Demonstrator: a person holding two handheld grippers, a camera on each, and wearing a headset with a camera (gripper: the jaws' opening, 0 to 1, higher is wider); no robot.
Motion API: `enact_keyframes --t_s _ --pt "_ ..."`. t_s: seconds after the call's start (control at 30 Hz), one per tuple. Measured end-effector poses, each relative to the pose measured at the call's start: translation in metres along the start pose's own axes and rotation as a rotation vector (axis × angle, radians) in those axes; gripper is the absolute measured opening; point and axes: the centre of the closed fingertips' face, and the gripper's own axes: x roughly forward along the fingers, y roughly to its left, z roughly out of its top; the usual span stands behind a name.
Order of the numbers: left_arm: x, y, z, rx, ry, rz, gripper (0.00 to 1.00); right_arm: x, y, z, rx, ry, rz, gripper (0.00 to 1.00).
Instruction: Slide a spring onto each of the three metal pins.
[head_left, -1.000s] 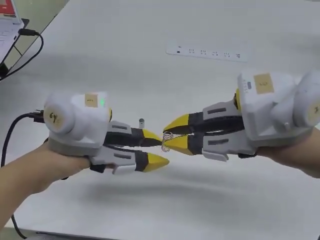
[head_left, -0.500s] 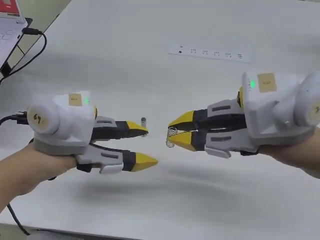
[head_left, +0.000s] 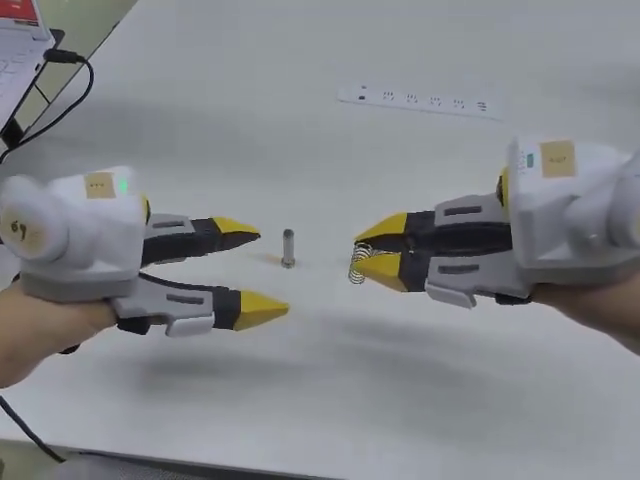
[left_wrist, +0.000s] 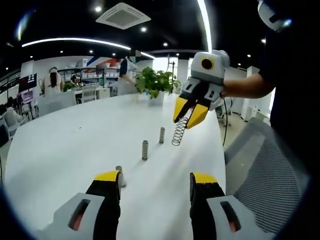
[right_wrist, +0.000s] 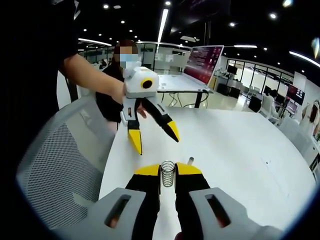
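A short bare metal pin (head_left: 288, 248) stands upright on the white table (head_left: 300, 130), between the two grippers. My right gripper (head_left: 366, 261) is shut on a small coil spring (head_left: 357, 266), which hangs from its tips just right of the pin. In the right gripper view the spring (right_wrist: 168, 173) is pinched between the yellow tips, and the pin (right_wrist: 190, 160) shows just beyond them. My left gripper (head_left: 270, 273) is open and holds nothing, left of the pin. Its own view shows the bare pin (left_wrist: 120, 176) beside its left finger, and farther off two pins wearing springs (left_wrist: 144, 150) (left_wrist: 161, 135).
A white power strip (head_left: 418, 100) lies at the back of the table. A laptop (head_left: 18, 40) and a black cable (head_left: 62, 100) sit at the far left. A mesh chair (right_wrist: 60, 165) stands beside the table, and a potted plant (left_wrist: 156, 82) at its far end.
My left gripper has drawn back to the left, away from the spring, and stays open. The right gripper keeps the spring. The bare pin now stands in the gap between them.
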Motion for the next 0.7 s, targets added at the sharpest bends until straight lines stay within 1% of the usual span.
enact_keyframes --t_s 0.1,0.13,0.2,0.23,0.3,0.43,0.5,0.63,0.7 --pt "-0.002 0.002 -0.003 -0.007 0.004 0.011 0.57 -0.001 -0.003 0.000 0.005 -0.005 -0.015 0.08" --pt "-0.003 0.003 -0.004 -0.011 0.004 0.017 0.59 -0.001 -0.005 -0.002 -0.003 0.004 -0.025 0.08" --pt "-0.004 0.004 -0.006 -0.017 0.007 0.026 0.61 -0.001 -0.004 -0.003 -0.001 0.004 -0.024 0.08" --pt "-0.004 0.005 -0.007 -0.020 0.008 0.028 0.63 -0.001 -0.005 -0.002 0.008 -0.004 -0.025 0.08" --pt "-0.006 0.005 -0.008 -0.022 0.008 0.033 0.68 -0.001 -0.004 -0.003 0.009 -0.002 -0.024 0.08" --pt "-0.009 0.009 -0.008 -0.040 -0.005 0.050 0.77 -0.001 -0.005 -0.005 0.007 0.003 -0.023 0.08" --pt "-0.011 0.011 -0.009 -0.041 -0.003 0.057 0.80 -0.001 -0.006 -0.005 0.008 0.002 -0.027 0.08" --pt "-0.015 0.013 -0.010 -0.048 -0.014 0.073 0.87 -0.002 -0.009 -0.005 0.017 -0.006 -0.038 0.08" --pt "-0.015 0.013 -0.012 -0.064 -0.010 0.076 0.89 -0.004 -0.012 -0.006 0.028 -0.013 -0.045 0.08"
